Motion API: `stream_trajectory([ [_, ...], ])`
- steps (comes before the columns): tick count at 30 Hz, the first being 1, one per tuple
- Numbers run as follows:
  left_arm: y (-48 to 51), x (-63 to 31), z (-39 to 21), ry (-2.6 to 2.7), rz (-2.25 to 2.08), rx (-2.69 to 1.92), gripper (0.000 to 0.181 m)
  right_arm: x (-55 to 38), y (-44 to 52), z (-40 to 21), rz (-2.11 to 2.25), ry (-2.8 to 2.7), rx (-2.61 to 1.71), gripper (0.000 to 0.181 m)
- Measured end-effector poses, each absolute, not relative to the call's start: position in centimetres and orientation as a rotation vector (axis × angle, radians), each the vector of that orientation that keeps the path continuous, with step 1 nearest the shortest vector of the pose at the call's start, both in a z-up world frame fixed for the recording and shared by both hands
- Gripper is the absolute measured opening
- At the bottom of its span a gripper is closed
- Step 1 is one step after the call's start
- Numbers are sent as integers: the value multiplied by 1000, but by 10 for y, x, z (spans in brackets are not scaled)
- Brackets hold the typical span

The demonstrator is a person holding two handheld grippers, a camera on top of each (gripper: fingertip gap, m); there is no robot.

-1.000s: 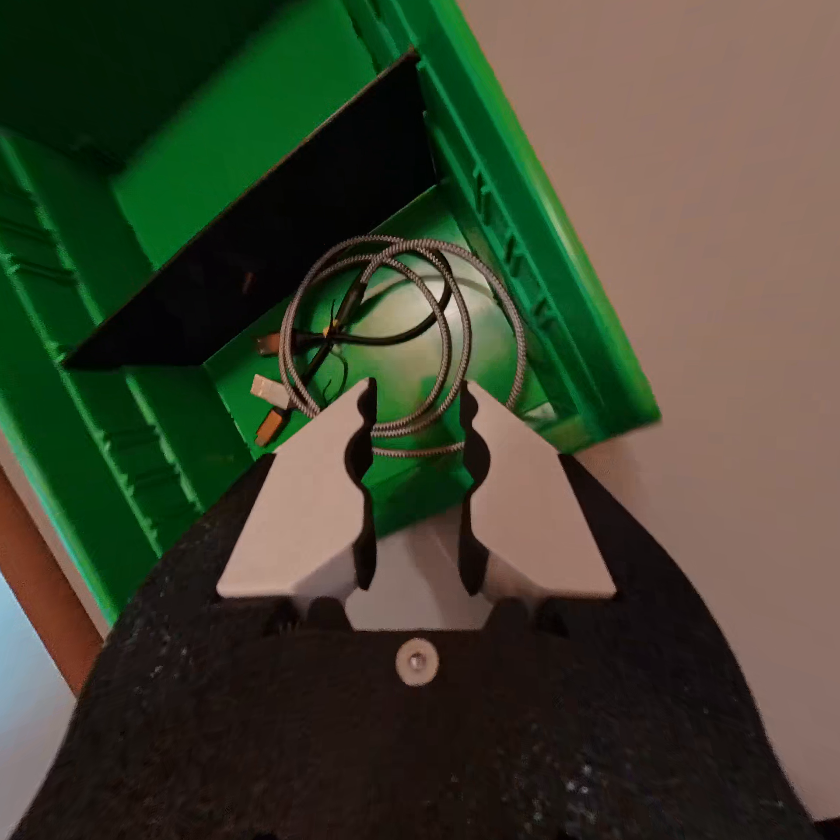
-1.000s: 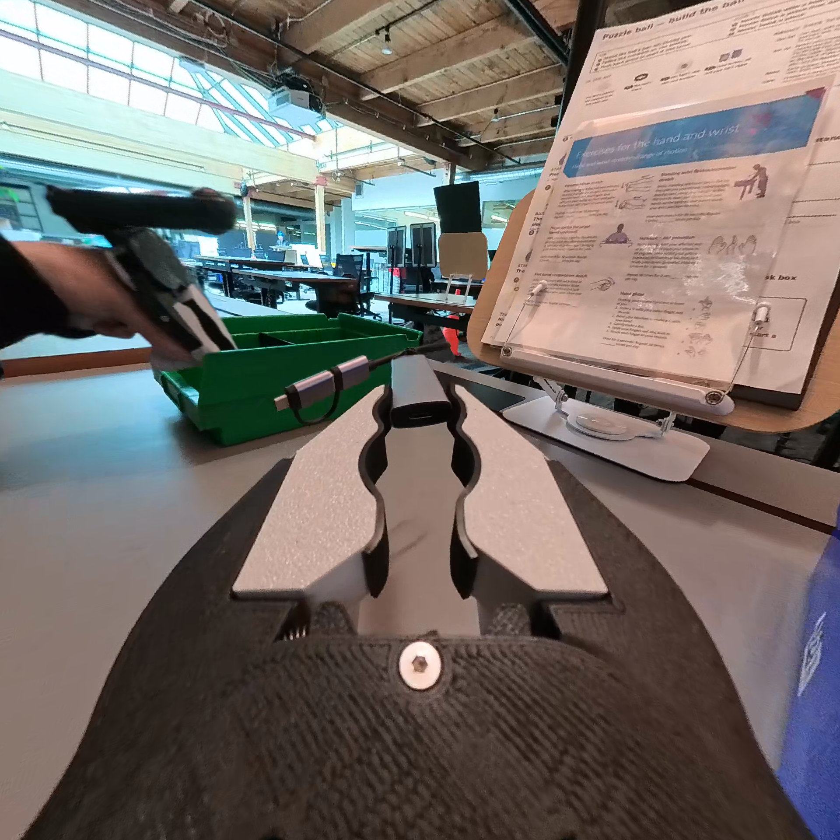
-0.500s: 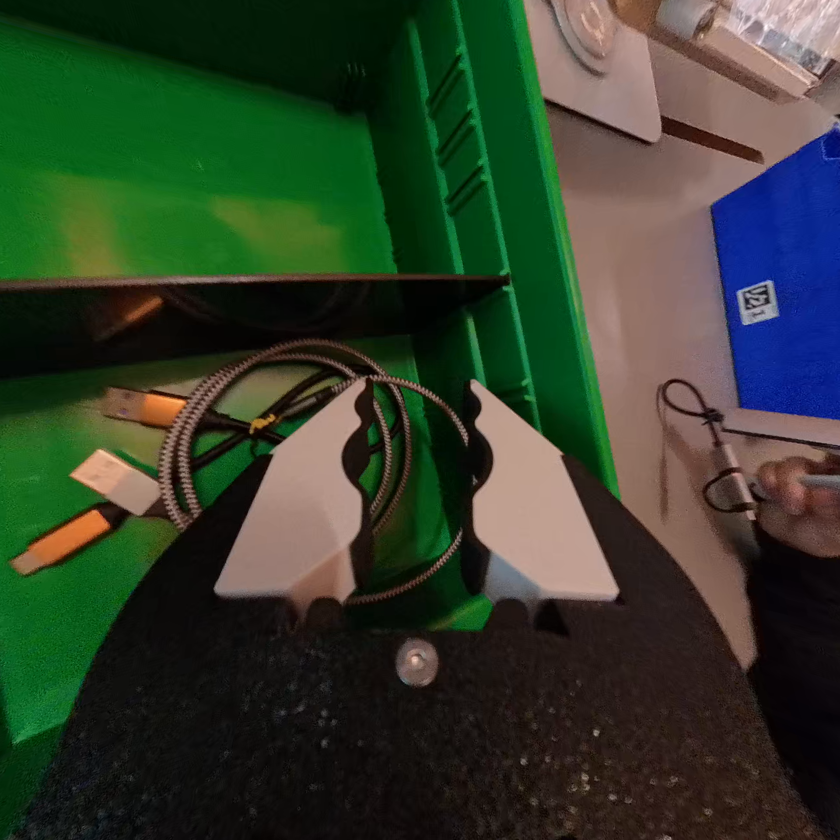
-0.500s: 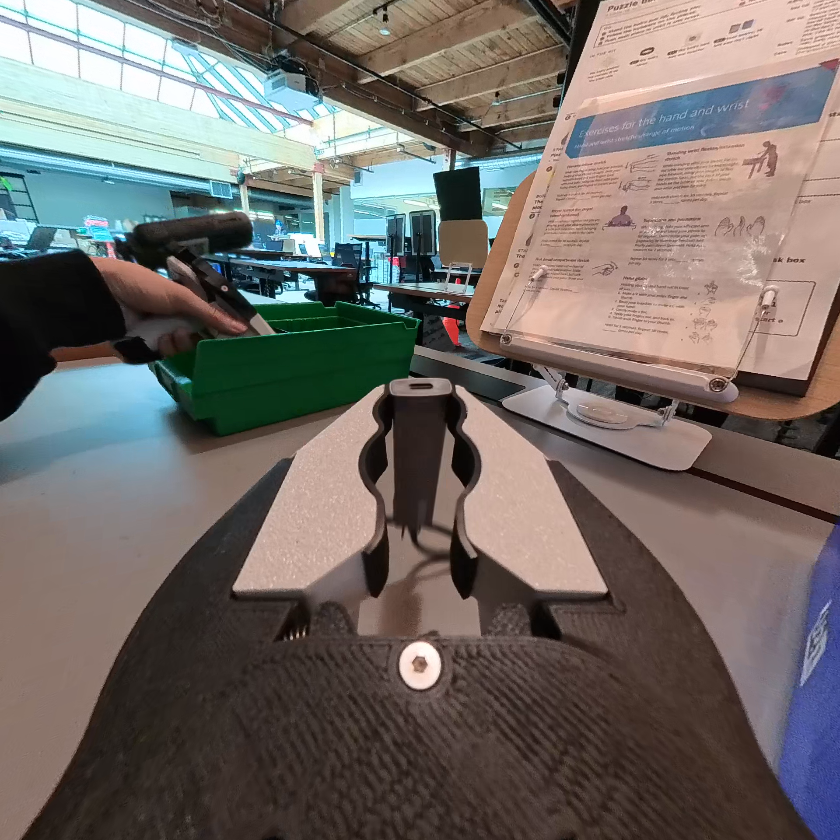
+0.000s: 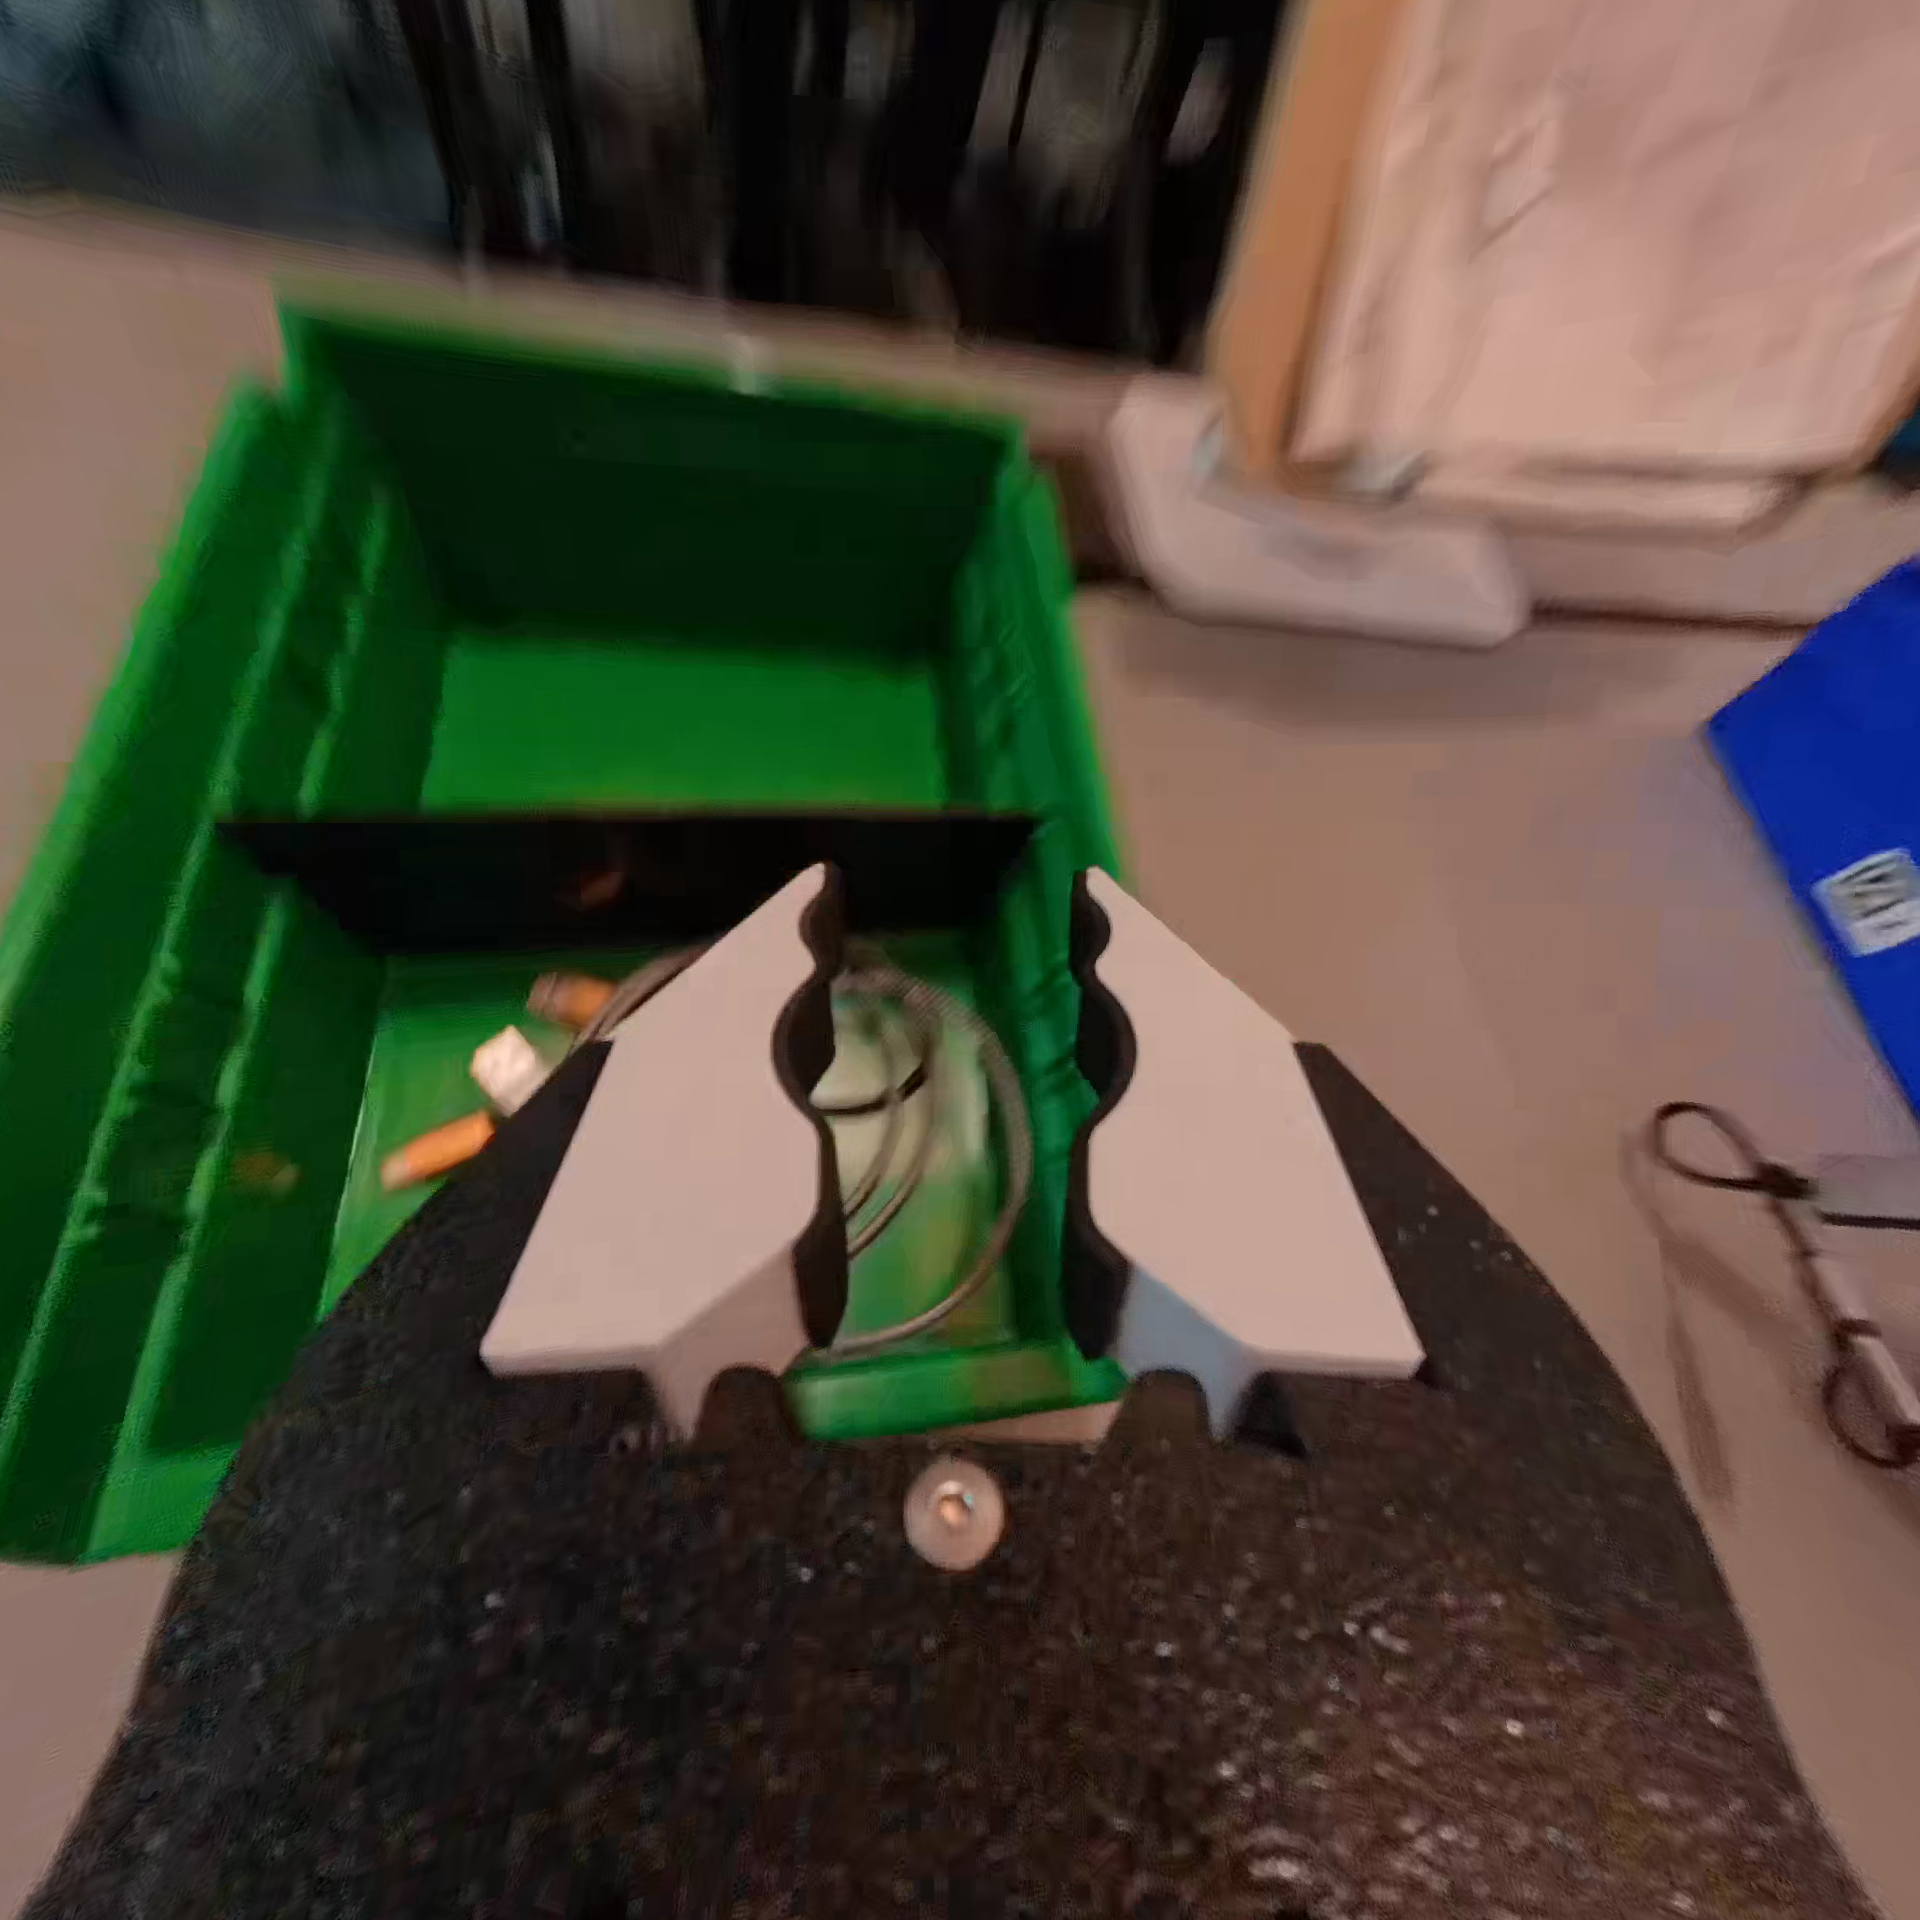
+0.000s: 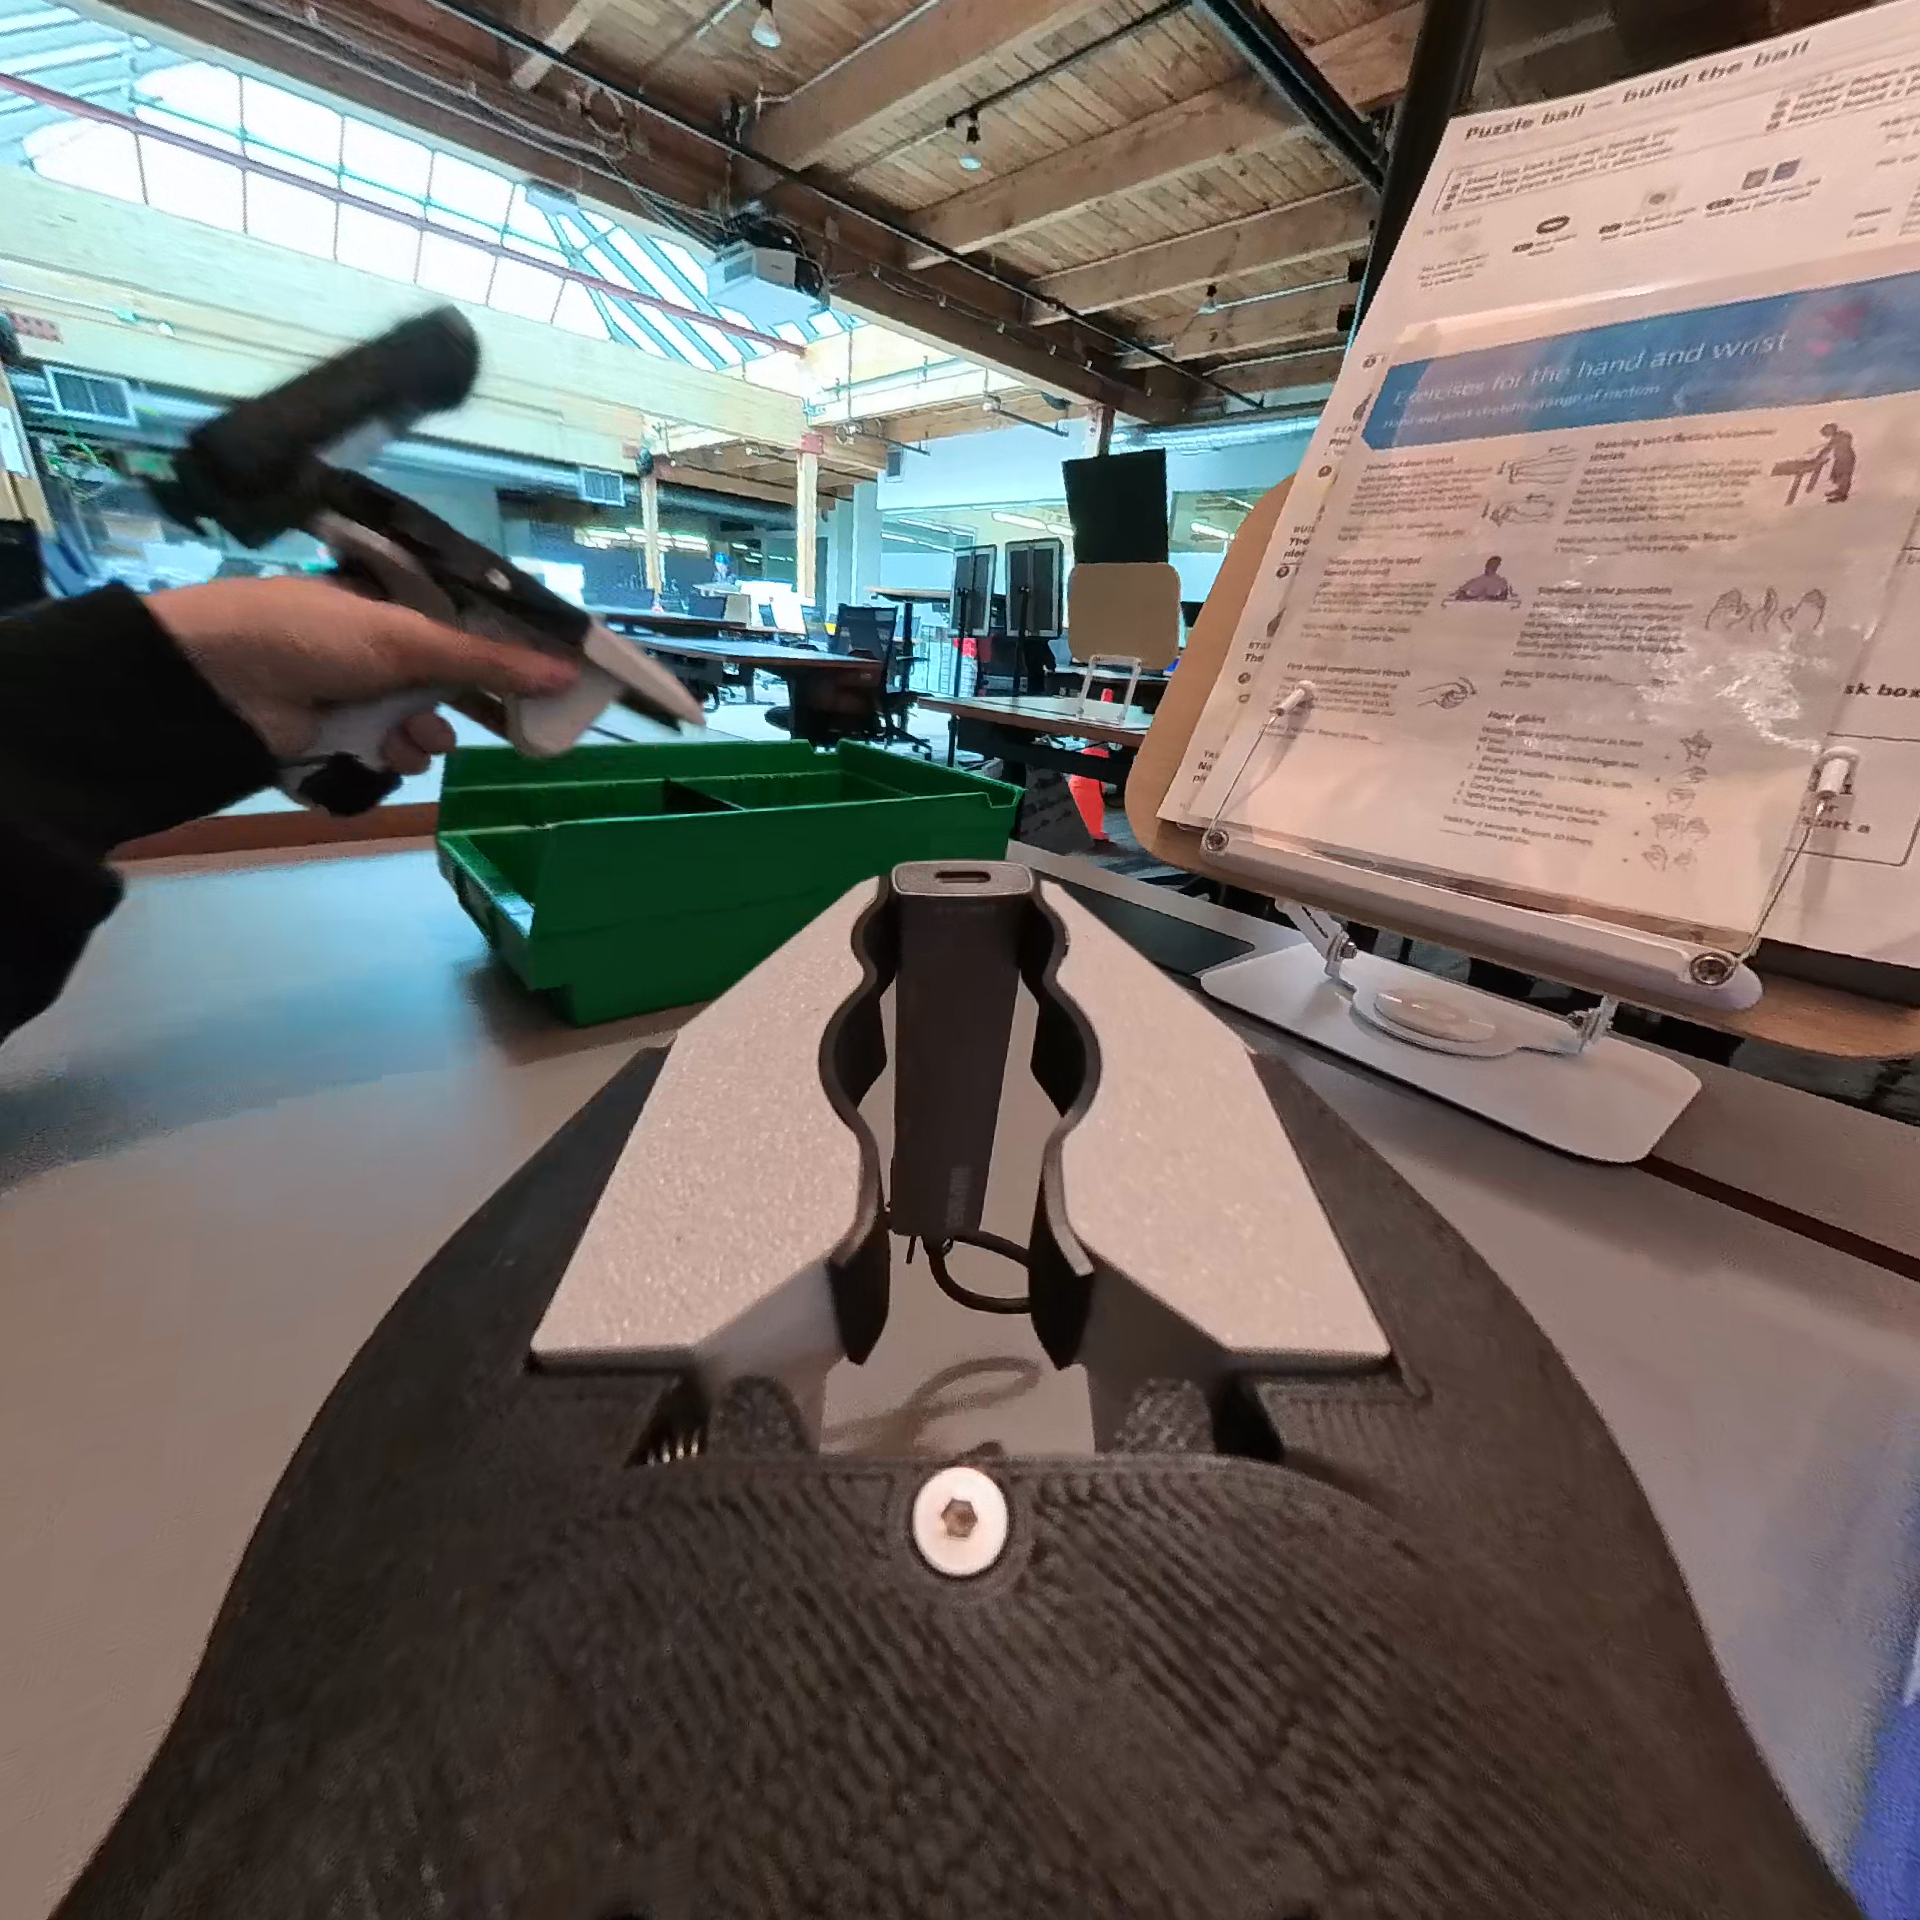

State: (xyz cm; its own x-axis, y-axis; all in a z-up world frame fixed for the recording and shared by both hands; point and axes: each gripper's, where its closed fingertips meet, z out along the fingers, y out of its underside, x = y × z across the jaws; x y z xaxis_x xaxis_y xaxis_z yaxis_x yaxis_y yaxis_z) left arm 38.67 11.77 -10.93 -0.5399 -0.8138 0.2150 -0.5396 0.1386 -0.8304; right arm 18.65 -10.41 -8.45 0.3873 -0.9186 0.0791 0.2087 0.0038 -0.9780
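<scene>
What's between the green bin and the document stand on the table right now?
In the right wrist view, nothing rests between the green bin and the document stand, only bare grey table; the right gripper's fingertips overlap that gap.

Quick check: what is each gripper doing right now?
Left gripper: open, empty, above the green bin.
Right gripper: shut on a dark grey adapter.

Surface: grey table [image 6: 260, 1164], smooth, faintly reflective.
Left part: green bin [image 6: 727, 894] resting on it, split by a black divider [image 5: 623, 868].
Right part: white base of a document stand [image 6: 1455, 1049], set just beside the bin's far corner.
Right edge: blue box [image 5: 1839, 790] lying flat.
Near the blue box: black looped cord [image 5: 1808, 1247] with small grey adapters.
</scene>
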Motion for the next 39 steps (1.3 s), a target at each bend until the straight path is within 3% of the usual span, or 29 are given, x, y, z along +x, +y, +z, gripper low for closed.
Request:
stream_trajectory([
  [3, 44, 300, -52, 2140, -1739, -648, 39, 186, -104, -82, -1006, 746, -1227, 23],
  [6, -28, 193, -80, 2334, -1730, 41, 61, 184, -103, -80, -997, 737, -1213, 23],
  [8, -54, 173, -112, 2285, -1525, 239, 67, 182, -103, -78, -989, 727, -1201, 23],
  [17, -102, 191, -166, 2108, -1067, 328, 59, 176, -97, -77, -919, 680, -1189, 23],
  [19, -94, 209, -156, 1976, -969, 292, 25, 170, -88, -75, -862, 639, -1197, 23],
  [21, -87, 219, -145, 1883, -936, 266, 22, 170, -86, -76, -880, 637, -1204, 23],
  [23, -78, 230, -134, 1802, -935, 219, 6, 171, -81, -79, -891, 624, -1248, 23],
  [39, -57, 242, -100, 1408, -602, 545, 6, 176, -69, -102, -959, 624, -1423, 22],
])
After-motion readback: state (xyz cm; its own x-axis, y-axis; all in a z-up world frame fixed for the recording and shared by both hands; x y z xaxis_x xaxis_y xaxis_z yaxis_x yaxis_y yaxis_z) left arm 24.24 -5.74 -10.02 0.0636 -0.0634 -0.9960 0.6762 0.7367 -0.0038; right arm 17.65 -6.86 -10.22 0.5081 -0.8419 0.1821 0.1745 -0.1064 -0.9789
